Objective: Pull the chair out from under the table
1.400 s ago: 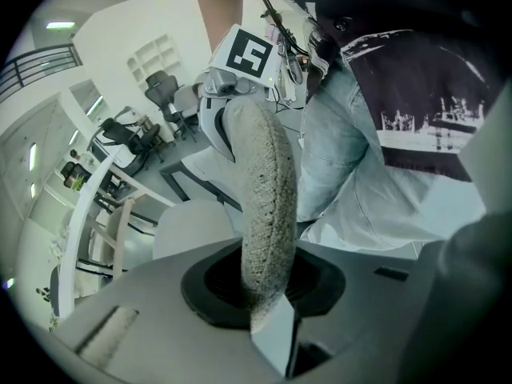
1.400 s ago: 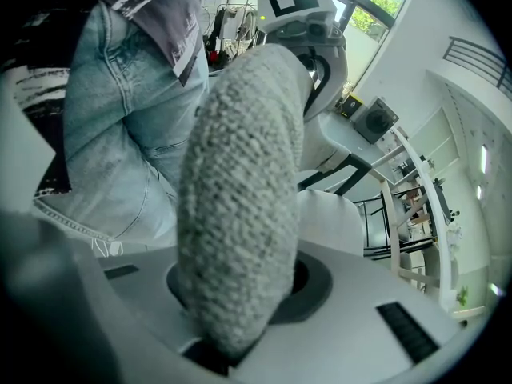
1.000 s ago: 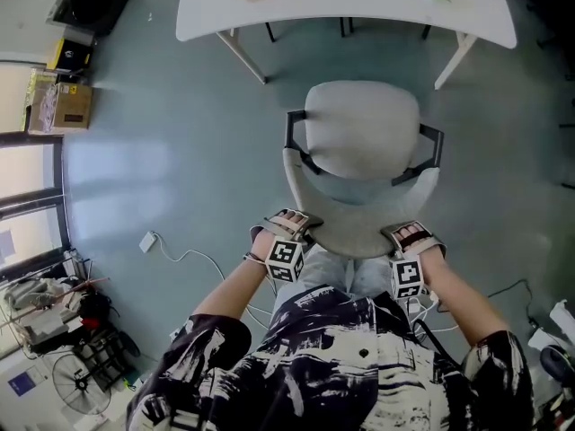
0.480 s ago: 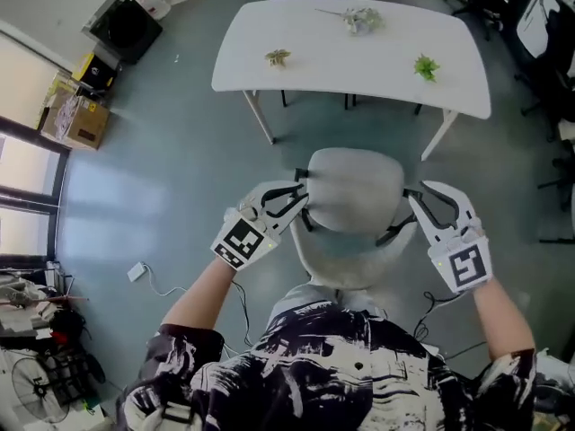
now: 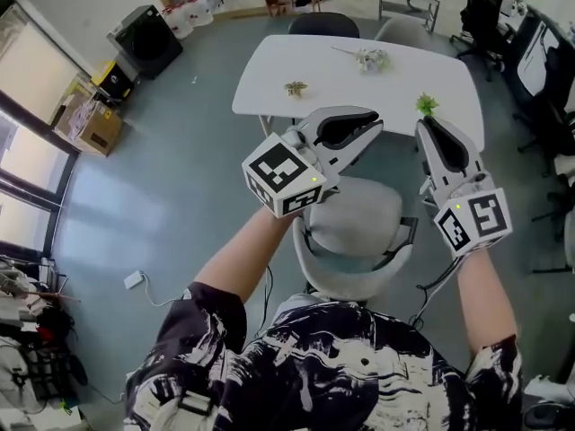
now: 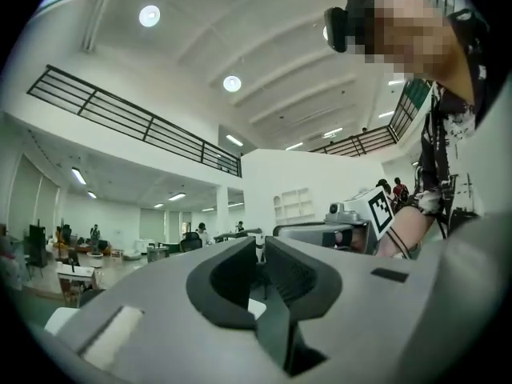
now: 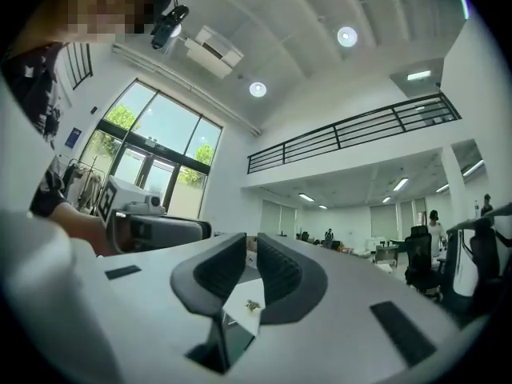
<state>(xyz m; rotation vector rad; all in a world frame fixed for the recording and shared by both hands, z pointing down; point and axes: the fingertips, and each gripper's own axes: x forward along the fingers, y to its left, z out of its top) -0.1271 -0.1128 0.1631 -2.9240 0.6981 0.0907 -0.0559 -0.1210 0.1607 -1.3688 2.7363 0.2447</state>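
Now I am lifting the left gripper (image 5: 375, 127) and right gripper (image 5: 425, 127), jaws closing nearly together on nothing, off the chair (image 5: 359, 224), which is sitting clear of the worktop (image 5: 395, 83) at twelve o'clock.

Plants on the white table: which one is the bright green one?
The plant at the very edge of the table, on the side facing the grey chair. The brownish plant and the pale grey plant are not green.
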